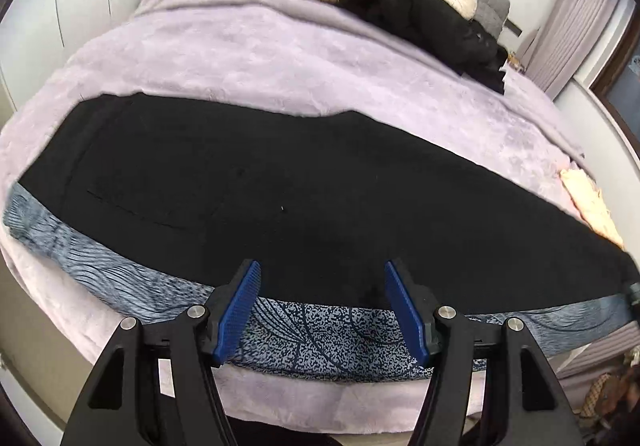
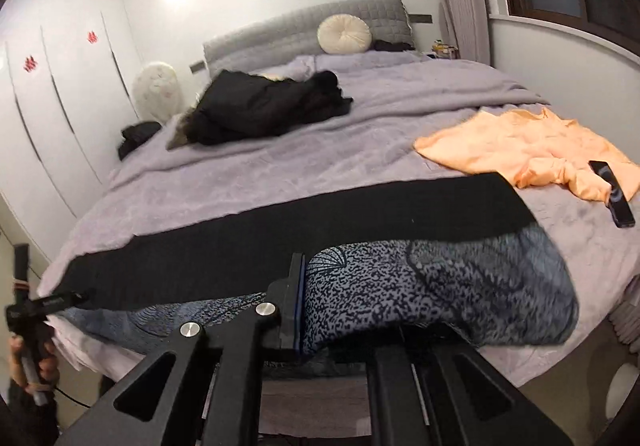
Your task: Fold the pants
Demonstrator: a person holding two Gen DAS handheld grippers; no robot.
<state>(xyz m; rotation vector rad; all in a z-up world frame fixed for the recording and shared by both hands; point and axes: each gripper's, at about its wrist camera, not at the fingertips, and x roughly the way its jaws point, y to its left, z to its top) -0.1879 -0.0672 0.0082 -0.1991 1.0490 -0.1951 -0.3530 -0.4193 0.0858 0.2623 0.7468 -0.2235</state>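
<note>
you have the pants (image 1: 304, 190) laid lengthwise across the near edge of the bed (image 1: 248, 46), a long black strip with a blue-grey patterned layer showing along its near side. your right gripper (image 2: 300, 306) is clenched on the patterned cloth at the leg end, which bulges up from the bed beside the fingers; that end lies nearer the orange garment (image 2: 528, 146) than the waist end does. your left gripper (image 1: 320, 306) hangs with its fingers released and spread apart, nothing between the blue pads (image 1: 240, 310); it hovers over the near edge of the pants, about mid-length as far as the view tells.

the step in hand looks like carrying the leg end over toward the waist end. keep the right fingers tight on the cloth and lift enough that the leg clears the bed rather than dragging the layer beneath. bring it over along the pants' own length so the edges line up. the left gripper can pin or pinch the pants where the crease should fall. mind the phone (image 2: 614, 202) lying on the orange garment, just beyond the leg end.

count: one pair of pants, two grippers, one orange garment, one phone, one black coat (image 2: 264, 106) toward the headboard, one round cream cushion (image 2: 344, 34) against it, one small dark bundle (image 2: 140, 134) at the bed's far-left side.
</note>
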